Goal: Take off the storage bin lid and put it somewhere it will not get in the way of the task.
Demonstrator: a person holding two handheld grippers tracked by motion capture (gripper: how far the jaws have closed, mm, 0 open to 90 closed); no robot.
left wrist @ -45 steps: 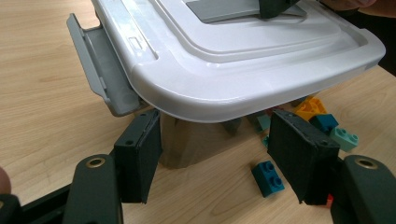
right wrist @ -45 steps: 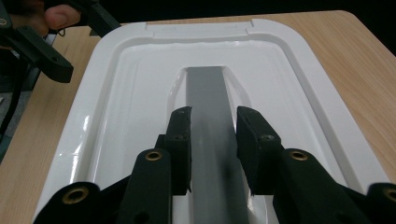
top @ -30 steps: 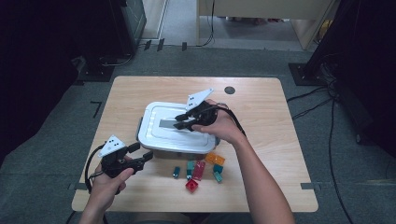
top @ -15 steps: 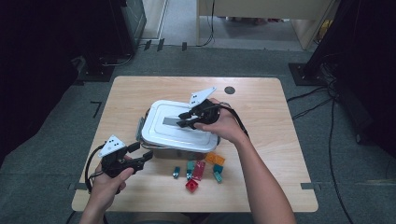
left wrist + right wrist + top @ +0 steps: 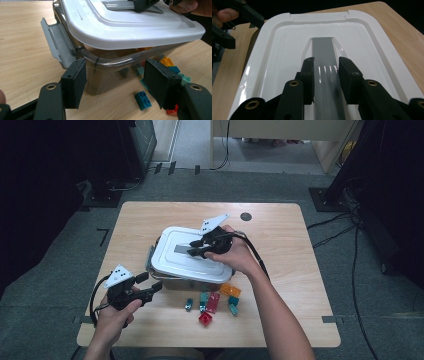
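A clear grey box (image 5: pixel 181 283) holding several bricks sits mid-table under a white lid (image 5: pixel 172 257). My right gripper (image 5: pixel 193 248) is shut on the lid's grey handle (image 5: pixel 323 47), one pad pressed to each long side. In the left gripper view the lid (image 5: pixel 125 25) stands lifted off the box rim (image 5: pixel 107 60) at the near corner. My left gripper (image 5: pixel 151 282) is open at the box's front left corner. Its jaws stand either side of that corner (image 5: pixel 100 80), apart from the wall. A grey latch flap (image 5: pixel 53 42) hangs open on the box's side.
Several loose bricks lie on the wooden table (image 5: pixel 285 250) in front of the box: an orange one (image 5: pixel 229 290), a red one (image 5: pixel 205 318), a blue one (image 5: pixel 143 100). A small black round cap (image 5: pixel 245 216) sits in the tabletop behind the box. Cables run over the floor.
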